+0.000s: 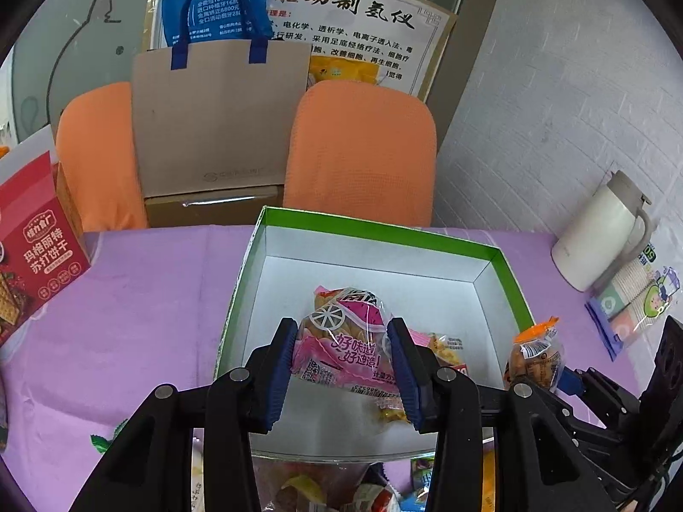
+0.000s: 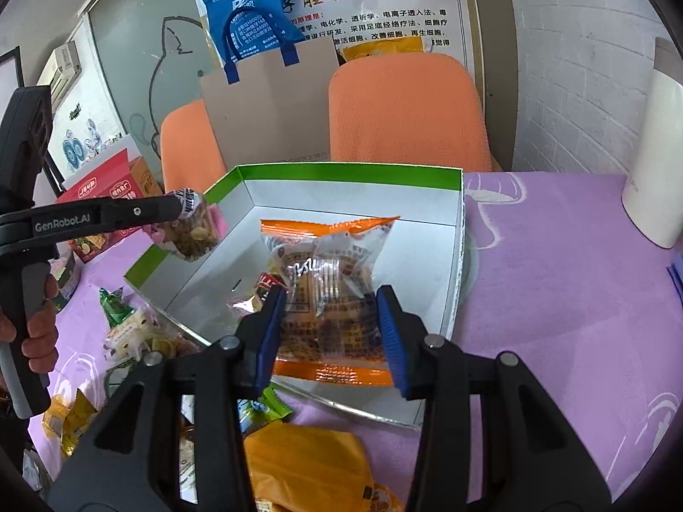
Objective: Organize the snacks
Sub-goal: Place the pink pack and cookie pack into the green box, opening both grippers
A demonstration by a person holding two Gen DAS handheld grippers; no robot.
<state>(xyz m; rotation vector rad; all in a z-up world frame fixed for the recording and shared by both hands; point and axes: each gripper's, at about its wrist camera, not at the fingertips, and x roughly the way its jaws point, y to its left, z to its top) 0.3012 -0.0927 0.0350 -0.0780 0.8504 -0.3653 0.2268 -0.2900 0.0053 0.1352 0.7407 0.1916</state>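
The open green-rimmed box is sitting on the purple tablecloth, and both hands are working over it. The left gripper is clamping a pink snack packet between its blue pads, holding it above the box's white floor, toward the near wall. The right gripper is pinching an orange-edged clear packet of brown biscuits, hanging over the near right part of the same box. Another wrapped snack is lying on the box floor, partly hidden behind the pink packet.

Just outside the box's near left corner, a heap of loose snacks is lying on the cloth, and an orange bag is resting just in front of the near wall. Left of the box a red cracker carton is standing; well to its right a white jug is standing by the brick wall. Behind the box two orange chairs are flanking a brown paper bag.
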